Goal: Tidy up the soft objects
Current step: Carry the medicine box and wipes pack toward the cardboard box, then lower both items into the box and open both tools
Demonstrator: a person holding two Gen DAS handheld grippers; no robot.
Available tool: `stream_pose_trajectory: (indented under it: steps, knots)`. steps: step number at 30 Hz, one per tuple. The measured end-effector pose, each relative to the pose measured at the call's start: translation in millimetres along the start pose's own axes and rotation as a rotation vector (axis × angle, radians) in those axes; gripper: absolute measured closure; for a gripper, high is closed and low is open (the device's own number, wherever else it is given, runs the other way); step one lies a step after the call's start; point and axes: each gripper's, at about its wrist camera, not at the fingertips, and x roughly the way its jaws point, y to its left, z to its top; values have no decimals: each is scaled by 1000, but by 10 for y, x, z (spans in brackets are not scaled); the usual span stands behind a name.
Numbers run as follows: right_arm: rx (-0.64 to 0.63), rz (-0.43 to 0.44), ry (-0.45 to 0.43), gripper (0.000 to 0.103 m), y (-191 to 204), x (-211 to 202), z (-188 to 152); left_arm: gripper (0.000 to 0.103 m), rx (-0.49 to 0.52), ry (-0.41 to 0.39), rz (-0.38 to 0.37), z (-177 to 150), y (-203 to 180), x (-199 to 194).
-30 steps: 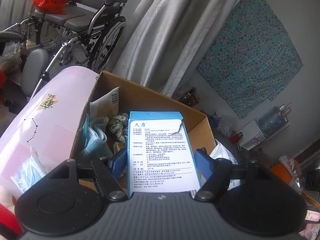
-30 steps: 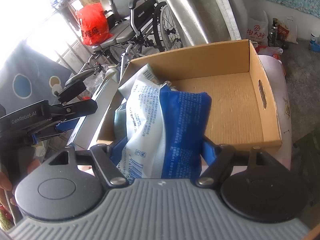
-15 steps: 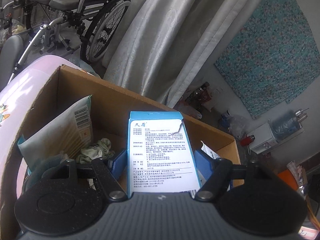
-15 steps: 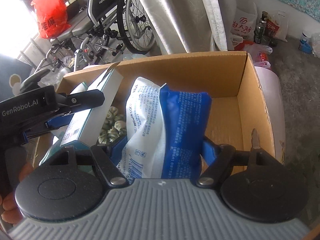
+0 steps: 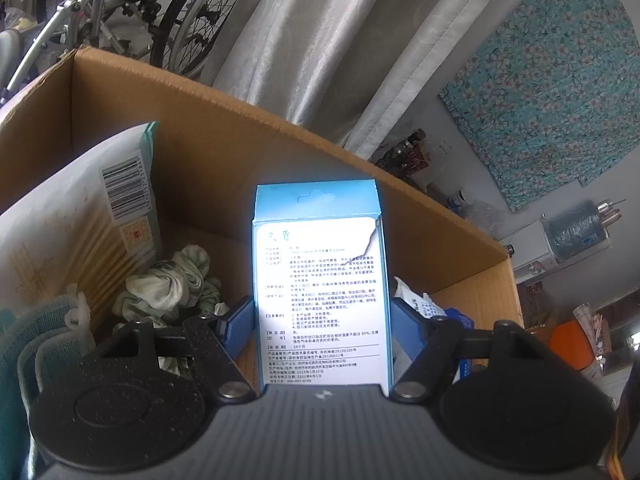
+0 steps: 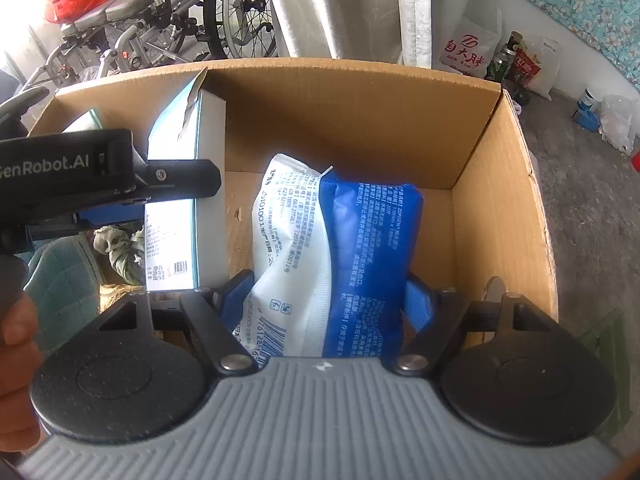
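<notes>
**Two packs held over one carton**

Two grips, one in each of my hands, both inside the walls of the carton point(image 5: 280, 128).

At the far left of the carton a paper pack point(image 5: 80, 216) with a barcode leans against the wall, teal cloths point(image 5: 44, 344) bunched below it. Just right of those lies a crumpled green-white rag point(image 5: 168, 284) on the carton floor.

Next comes my left gripper point(image 5: 320, 320). Its blue pads press both sides of a tall blue-white box point(image 5: 320, 288), jaws spread fairly wide to take its width. The box stands upright, its printed face toward the camera, a tear near its top right corner.

Right of that, my right gripper point(image 6: 328, 300) clamps a soft blue-white pouch point(image 6: 336, 248), jaws likewise spread wide around it. The pouch hangs over the bare right half of the carton floor, and from this side the box shows just beside it on the left.

Behind the carton stand a wheelchair point(image 6: 224, 12) and a curtain point(image 5: 340, 48).
</notes>
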Motion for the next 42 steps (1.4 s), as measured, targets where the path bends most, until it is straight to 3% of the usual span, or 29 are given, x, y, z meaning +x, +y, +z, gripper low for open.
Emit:
stream_pose_trajectory:
  steps: [5,12,21,30,35,42]
  knots:
    - [2,5,-14,28,-3,-11,-42,30,-26,43,41,-36,144,115]
    - [-9,-7,-31,28,-7,-31,-63,30,-70,90,34,-54,229,197]
    - [-107,-64,-93,27,173,27,-15,26,-77,63,-5,-82,268,75]
    - [-201,-139,-87,22,289,293,80,26,-49,46,-11,-132,205,39]
    - [-174,-112,-79,20,233,315,72,26,-48,39,-11,-115,157,45]
    - [-116,-17,-138,17,100,26,89,26,-57,24,-17,-125,137,-71]
